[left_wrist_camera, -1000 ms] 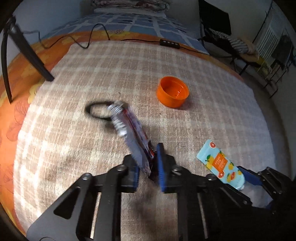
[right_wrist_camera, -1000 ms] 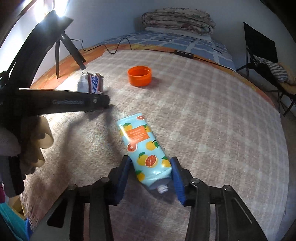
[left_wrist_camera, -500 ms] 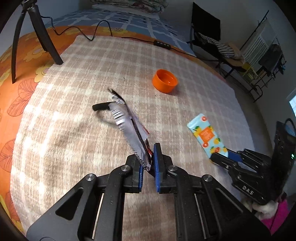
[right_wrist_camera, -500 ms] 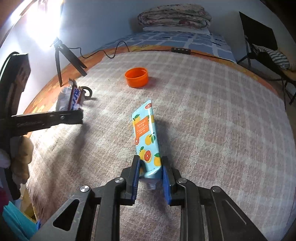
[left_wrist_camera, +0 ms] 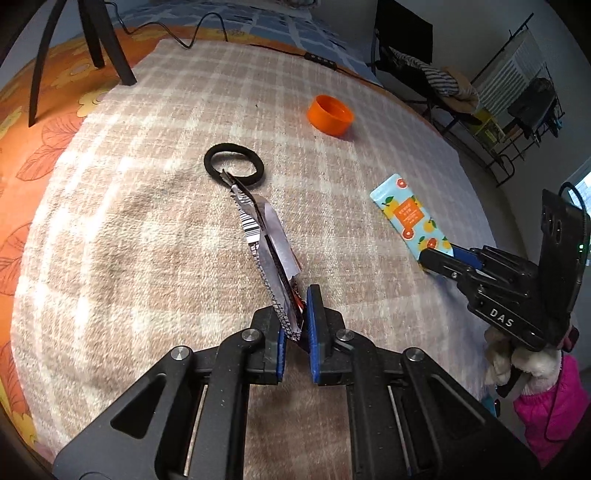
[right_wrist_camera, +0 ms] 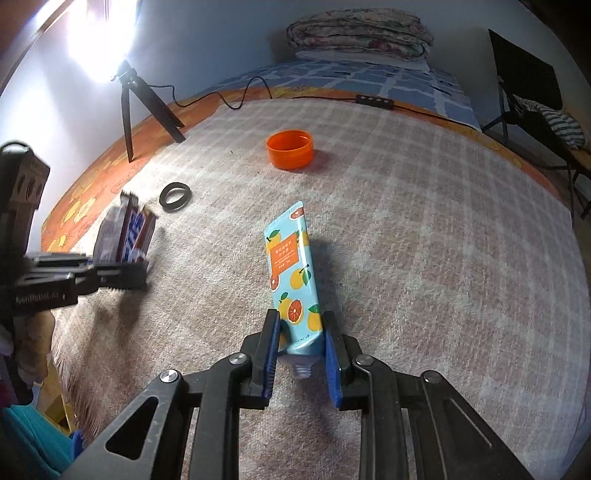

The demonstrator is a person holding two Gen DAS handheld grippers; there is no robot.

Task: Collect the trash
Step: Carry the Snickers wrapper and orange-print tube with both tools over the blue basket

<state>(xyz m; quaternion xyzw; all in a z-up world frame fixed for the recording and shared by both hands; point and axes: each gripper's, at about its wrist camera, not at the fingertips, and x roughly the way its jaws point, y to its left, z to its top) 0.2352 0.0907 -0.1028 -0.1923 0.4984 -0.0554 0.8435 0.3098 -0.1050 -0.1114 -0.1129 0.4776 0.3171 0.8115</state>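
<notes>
My left gripper [left_wrist_camera: 295, 328] is shut on a silver candy wrapper [left_wrist_camera: 267, 243] and holds it above the checked blanket; the wrapper also shows at the left of the right wrist view [right_wrist_camera: 127, 236]. My right gripper [right_wrist_camera: 299, 347] is shut on the cap end of a light-blue tube with orange fruit prints [right_wrist_camera: 291, 273], lifted off the blanket. The tube also shows in the left wrist view [left_wrist_camera: 408, 218], held by the right gripper [left_wrist_camera: 439, 258]. A black hair tie [left_wrist_camera: 233, 168] and an orange cap [left_wrist_camera: 330, 115] lie on the blanket.
The checked blanket [left_wrist_camera: 147, 221] covers an orange flowered bed sheet [left_wrist_camera: 33, 122]. A black tripod [right_wrist_camera: 142, 101] stands at the far left with a cable and switch [right_wrist_camera: 373, 99] across the back. Folded bedding [right_wrist_camera: 360, 35] lies at the head. A chair [right_wrist_camera: 532, 96] stands at right.
Both grippers have risen and drawn back with their items. The wrapper has moved off the hair tie, which now lies in full view. The tube now hangs clear of the blanket.
</notes>
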